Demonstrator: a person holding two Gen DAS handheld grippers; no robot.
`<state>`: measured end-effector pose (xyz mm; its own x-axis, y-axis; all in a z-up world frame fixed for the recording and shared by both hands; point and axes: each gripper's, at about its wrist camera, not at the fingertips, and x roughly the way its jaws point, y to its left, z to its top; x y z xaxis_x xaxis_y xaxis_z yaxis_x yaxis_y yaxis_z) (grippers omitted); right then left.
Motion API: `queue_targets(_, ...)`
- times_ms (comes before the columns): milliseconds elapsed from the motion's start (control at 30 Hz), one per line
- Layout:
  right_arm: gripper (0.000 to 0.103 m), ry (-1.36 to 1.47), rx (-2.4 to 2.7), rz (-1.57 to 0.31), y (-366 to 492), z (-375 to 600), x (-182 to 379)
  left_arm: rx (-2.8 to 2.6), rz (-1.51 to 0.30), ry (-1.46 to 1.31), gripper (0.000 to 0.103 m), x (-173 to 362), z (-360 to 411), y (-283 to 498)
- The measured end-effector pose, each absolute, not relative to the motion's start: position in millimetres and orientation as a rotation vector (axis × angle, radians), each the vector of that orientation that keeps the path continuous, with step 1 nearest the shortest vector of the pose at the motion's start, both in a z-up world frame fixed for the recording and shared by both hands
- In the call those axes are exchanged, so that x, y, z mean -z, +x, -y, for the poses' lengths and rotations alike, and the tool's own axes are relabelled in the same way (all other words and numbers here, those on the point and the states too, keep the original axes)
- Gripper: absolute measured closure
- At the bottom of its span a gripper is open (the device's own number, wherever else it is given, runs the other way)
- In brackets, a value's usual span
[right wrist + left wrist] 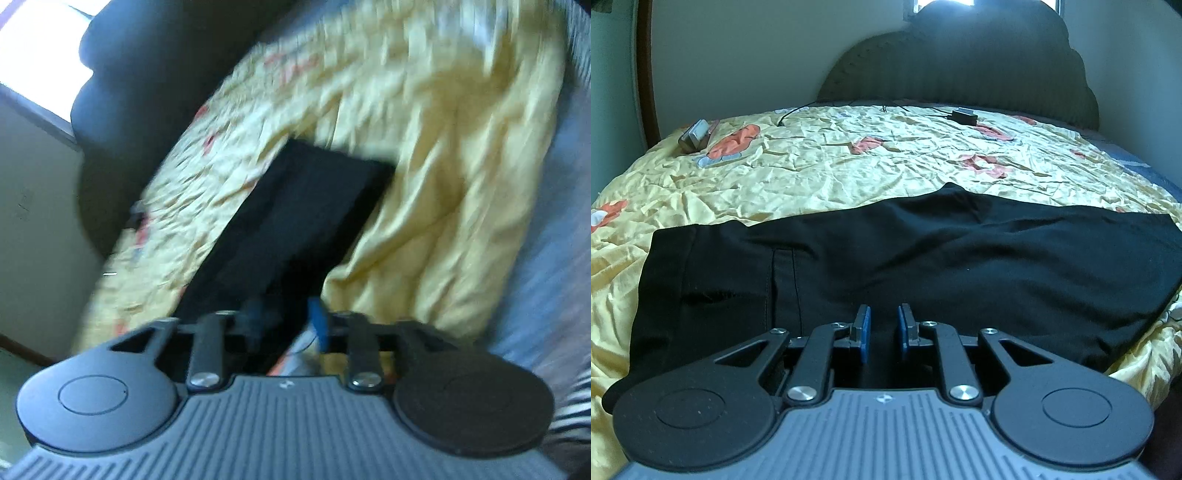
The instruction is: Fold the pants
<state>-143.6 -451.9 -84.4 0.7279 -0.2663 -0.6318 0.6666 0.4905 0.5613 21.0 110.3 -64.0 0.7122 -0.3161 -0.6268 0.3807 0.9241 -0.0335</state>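
Yellow, wrinkled bedspread (849, 162) with orange flower prints covers the bed, a dark padded headboard (960, 70) rising behind it against a pale wall. Black pants (886, 258) lie flat on the near part of the spread, long axis running side to side in the left wrist view, with the stitched seams at their left end.

Only the left wrist view is sharp: it shows a small black box with a cable (964, 115) near the headboard and a small boxy object (696, 136) at the far left edge, too small to tell what it holds. The right wrist view is tilted and smeared; there the pants (295, 221) run diagonally away from the camera, and a striped sleeve (576, 402) shows at the lower right.

The left gripper (884, 325) hovers over the pants' near edge, blue pads a narrow gap apart with nothing visibly clamped. The right gripper (288, 321) is blurred; its pads stand apart, and whether cloth lies between them I cannot tell.
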Motion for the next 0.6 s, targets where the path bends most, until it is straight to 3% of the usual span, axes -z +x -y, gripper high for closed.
queue_targets(167,0.059,0.618,0.479,-0.462,-131.3,416.5,60.9,0.38,-0.67,0.109,0.088,61.6,-109.2,18.8)
queue_targets(367,0.063,0.297,0.332,-0.724,-91.8,373.0,77.8,0.351,-0.647,0.16,0.088,54.7,-108.2,3.9)
queue_targets(500,0.059,0.203,0.394,-0.649,-100.0,359.0,65.6,0.344,-0.616,0.152,0.086,50.4,-105.8,-2.6)
queue_targets(567,0.051,0.193,0.352,-0.564,-97.8,347.9,54.1,0.353,-0.602,0.176,0.084,51.5,-97.1,-2.9)
queue_targets(600,0.042,0.207,0.315,-0.548,-91.1,344.2,52.5,0.361,-0.601,0.181,0.084,52.9,-93.7,-3.0)
